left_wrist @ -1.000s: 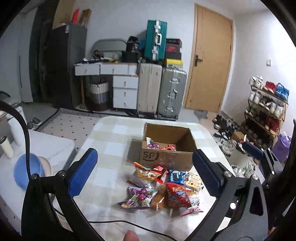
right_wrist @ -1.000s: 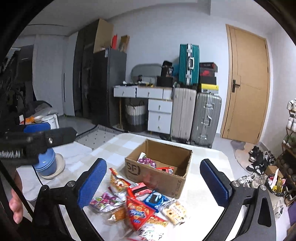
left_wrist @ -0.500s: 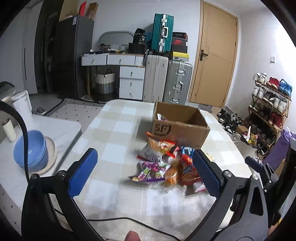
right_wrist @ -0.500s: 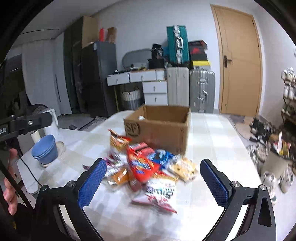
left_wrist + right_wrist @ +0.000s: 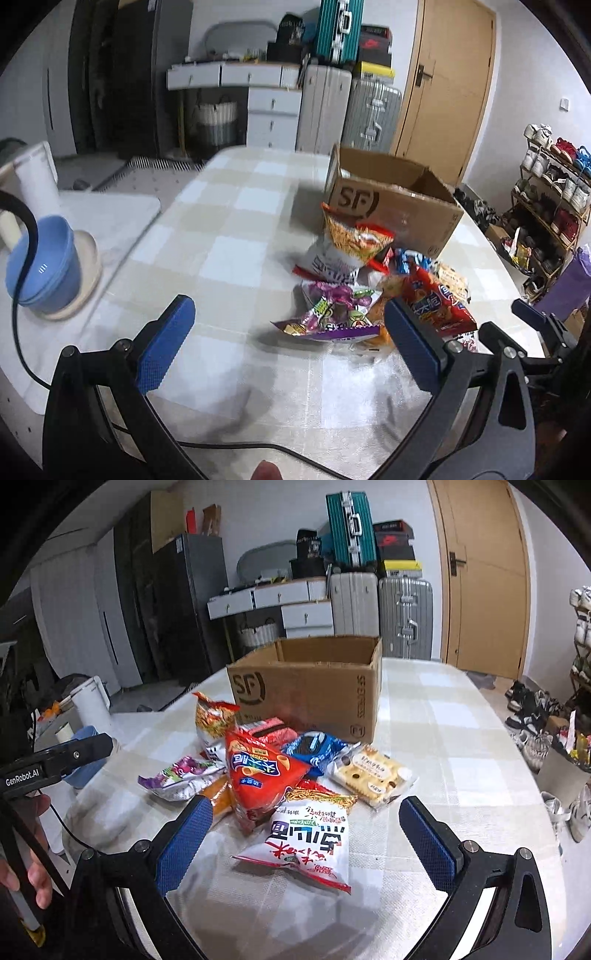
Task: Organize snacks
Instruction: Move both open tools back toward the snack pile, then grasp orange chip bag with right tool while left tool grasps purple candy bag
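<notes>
Snack pile sits on checked table, just before open cardboard box. Right gripper spread wide, empty, over white noodle bag; left gripper likewise empty. Risk: overlapping slippery packets, a pinch may drag neighbours.

Snack packets lie on the table before the cardboard box.

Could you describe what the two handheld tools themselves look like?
Both are black frames with round screws, ending in two fingers faced with textured blue pads: the left tool and the right tool. A black cable trails from the left one, whose body carries white "GenRobot.AI" lettering. A bare hand holds it.
</notes>
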